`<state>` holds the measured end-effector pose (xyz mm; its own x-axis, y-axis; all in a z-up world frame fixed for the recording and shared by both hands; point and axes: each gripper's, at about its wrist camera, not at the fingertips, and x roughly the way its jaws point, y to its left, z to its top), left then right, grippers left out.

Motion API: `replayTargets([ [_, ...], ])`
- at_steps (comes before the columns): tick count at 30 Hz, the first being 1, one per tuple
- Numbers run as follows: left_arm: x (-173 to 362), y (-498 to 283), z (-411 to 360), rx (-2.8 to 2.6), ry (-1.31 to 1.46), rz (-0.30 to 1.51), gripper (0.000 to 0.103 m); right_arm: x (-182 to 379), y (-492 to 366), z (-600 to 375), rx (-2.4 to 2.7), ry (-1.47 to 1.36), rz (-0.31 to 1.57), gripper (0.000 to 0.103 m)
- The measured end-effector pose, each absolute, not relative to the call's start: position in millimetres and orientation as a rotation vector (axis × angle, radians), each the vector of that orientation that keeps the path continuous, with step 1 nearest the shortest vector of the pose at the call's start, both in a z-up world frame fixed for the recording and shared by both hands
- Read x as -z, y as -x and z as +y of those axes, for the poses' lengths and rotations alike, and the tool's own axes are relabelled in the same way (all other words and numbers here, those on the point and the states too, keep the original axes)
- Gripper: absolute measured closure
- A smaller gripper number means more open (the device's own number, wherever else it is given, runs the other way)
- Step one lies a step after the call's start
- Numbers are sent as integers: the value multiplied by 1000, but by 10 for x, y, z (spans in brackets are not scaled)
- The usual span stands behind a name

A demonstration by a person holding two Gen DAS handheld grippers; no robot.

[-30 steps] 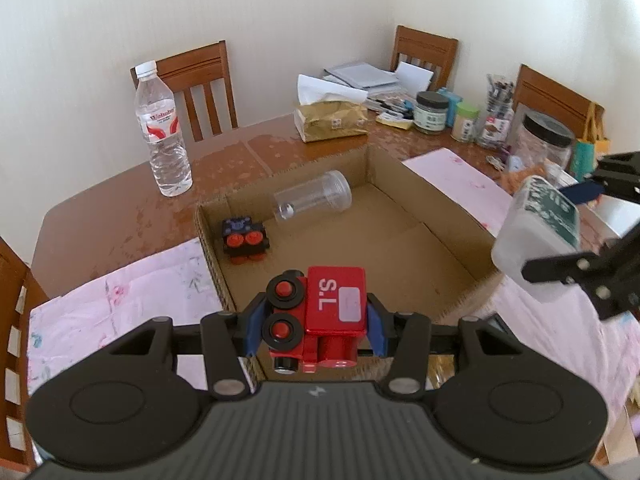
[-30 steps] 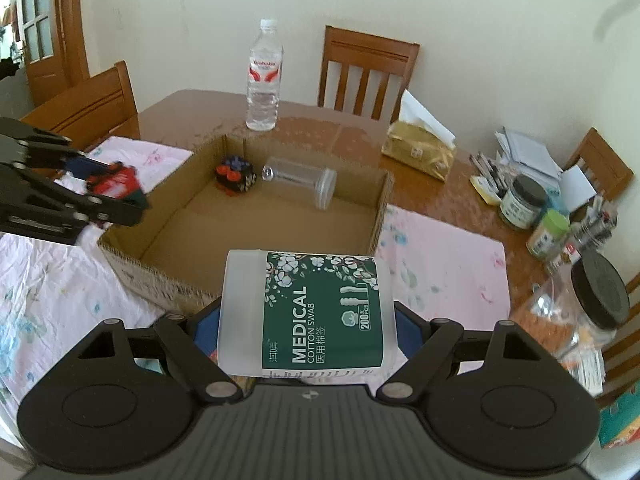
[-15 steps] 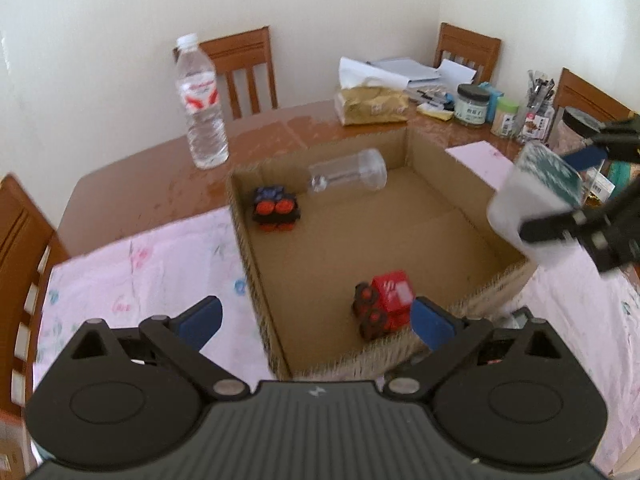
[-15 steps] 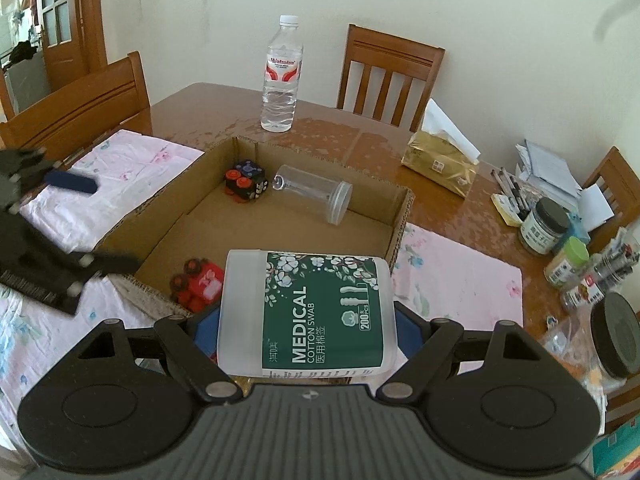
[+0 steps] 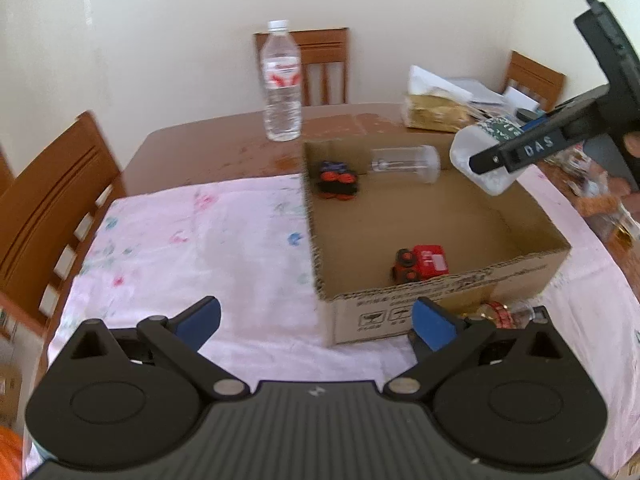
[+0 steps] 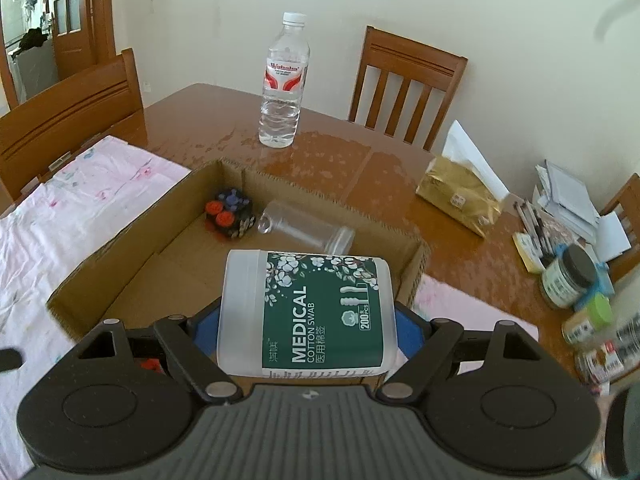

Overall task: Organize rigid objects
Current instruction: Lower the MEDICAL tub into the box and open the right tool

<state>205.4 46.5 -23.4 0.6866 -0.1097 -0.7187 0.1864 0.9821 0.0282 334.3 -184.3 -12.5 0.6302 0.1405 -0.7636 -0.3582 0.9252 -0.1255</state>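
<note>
My left gripper (image 5: 316, 318) hangs over the pink cloth (image 5: 192, 240) beside the near-left corner of the cardboard box (image 5: 448, 294); its jaws are opening, with nothing between them. A red toy train (image 5: 424, 262) lies inside the box by the front wall. At the box's far end sit a black toy with red wheels (image 5: 338, 182) (image 6: 230, 214) and a clear jar on its side (image 5: 406, 162) (image 6: 308, 230). My right gripper (image 6: 306, 328) is shut on a white cotton swab jar (image 6: 320, 308) with a green label, held above the box's right side (image 5: 480, 160).
A water bottle (image 6: 284, 84) stands on the wooden table beyond the box. To the right lie a gold tissue pack (image 6: 460, 196), papers, pens and several small jars (image 6: 572, 280). Wooden chairs (image 5: 52, 208) ring the table. A red-lidded item (image 5: 496, 314) lies by the box front.
My left gripper opened and let go of the red train, which now lies in the box, then drew back to the left. My right gripper carried the swab jar in over the box.
</note>
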Motion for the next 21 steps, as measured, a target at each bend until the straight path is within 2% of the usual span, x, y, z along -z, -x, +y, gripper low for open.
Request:
replayTargets([
  [2,239,-2024,491,132,-91,801,1,127,-3467,-1826,-283,277,828,16],
  [4,254,-1983,514,100,-84,808,1,133,-3551,-1816,-281,278,815,3],
  [5,263,-1958,524,90,-83,812,1,129,-3577,-1811,-273,283,804,0],
  [21,353,-1794,590,72,-97,878,1,127,-3181,-1857,-216,233,833,0],
])
